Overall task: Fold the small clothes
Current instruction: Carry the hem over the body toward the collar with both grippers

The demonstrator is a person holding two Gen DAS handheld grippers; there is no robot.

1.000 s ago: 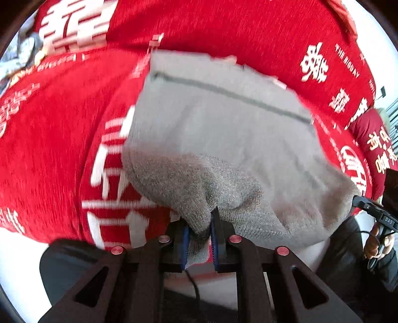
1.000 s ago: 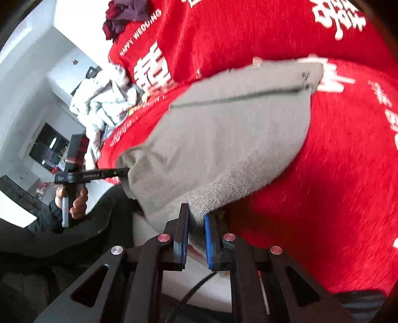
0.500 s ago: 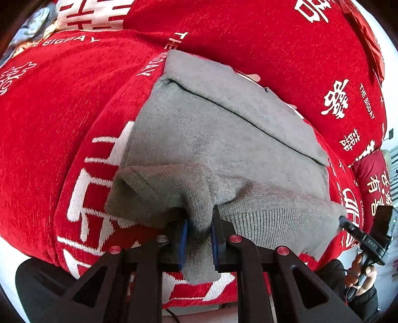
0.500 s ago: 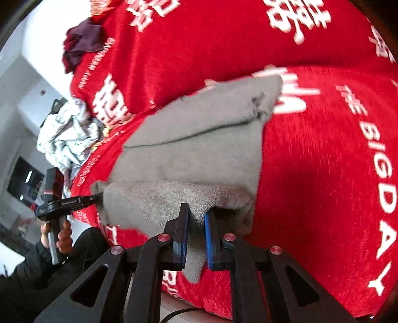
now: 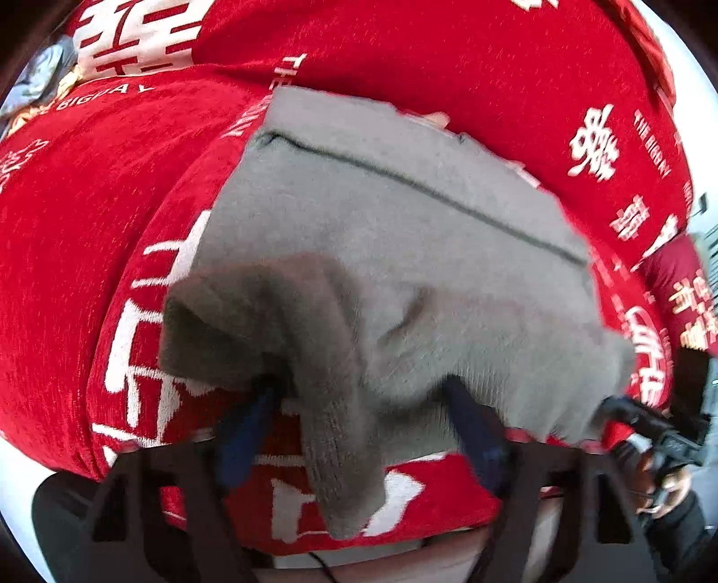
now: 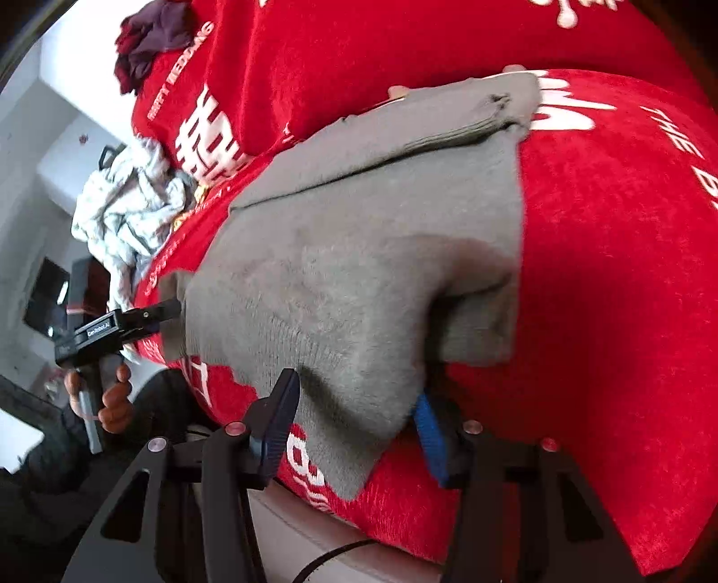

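Grey knit garment point(image 5: 386, 251) spread on a red cover point(image 5: 89, 251), near edge folded up and bunched over both grippers, one corner hanging off the front edge of the cover. Left gripper point(image 5: 359, 430) with jaws wide apart, blue pads point(image 5: 244, 430) either side of a drooping fold, nothing clamped; view motion-blurred. Right gripper point(image 6: 354, 430) likewise spread, blue pads point(image 6: 428, 432) flanking the hanging hem, cloth draped loose between them and resting on the tips. Far edge of the garment lying flat, dark seam line running across it, thick folded corner at the far right in the right wrist view. Red cover printed with white characters and lettering, a second red cushion point(image 6: 359, 49) rising behind. Heap of pale crumpled clothes point(image 6: 130, 202) at the left end of the cover, well apart from the garment; dark maroon bundle point(image 6: 148, 40) on top of the cushion. Person's left hand point(image 6: 112, 394) on the black handle of the other gripper, seen at the left of the right wrist view. White walls and a dark screen point(image 6: 45, 296) beyond.
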